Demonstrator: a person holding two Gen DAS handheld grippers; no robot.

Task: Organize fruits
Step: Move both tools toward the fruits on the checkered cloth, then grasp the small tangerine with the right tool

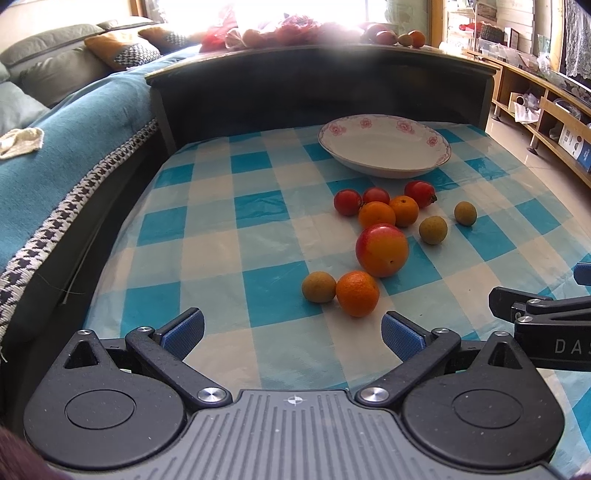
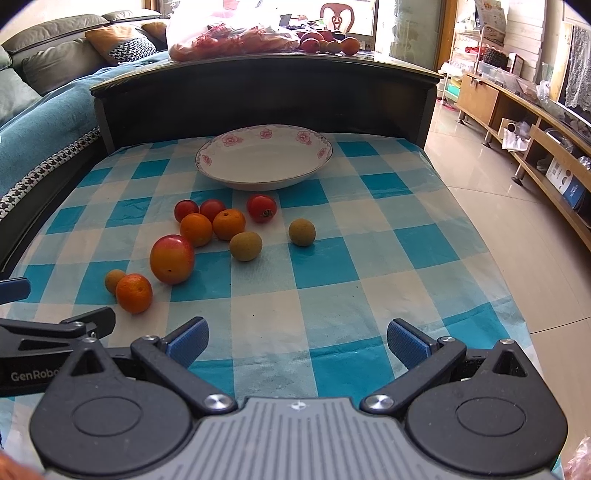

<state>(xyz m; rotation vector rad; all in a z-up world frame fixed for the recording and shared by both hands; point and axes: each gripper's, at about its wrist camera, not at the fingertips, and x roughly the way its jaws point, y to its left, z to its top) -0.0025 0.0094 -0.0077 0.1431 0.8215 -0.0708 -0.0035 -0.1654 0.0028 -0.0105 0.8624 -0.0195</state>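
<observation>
One plate [image 2: 263, 157], three tomatoes [image 2: 261, 208], three oranges [image 2: 133, 293], three longans [image 2: 301, 232], one nectarine [image 2: 172, 259].

Blown-out window [image 1: 258, 14] glare, fisheye warp

Black claw [image 1: 291, 332] linkage, blue ribbed pads [image 1: 183, 334]; silver screws; grey grooved base.

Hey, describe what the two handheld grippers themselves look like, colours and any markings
Both match. The left gripper and right gripper each have black linkage arms with silver rivets, round black hubs, a ribbed grey centre plate bearing a small crosshair mark, and ridged blue finger pads. White lettering shows on their sides: "GenRobo" on the left, "DAS" on the right.
</observation>
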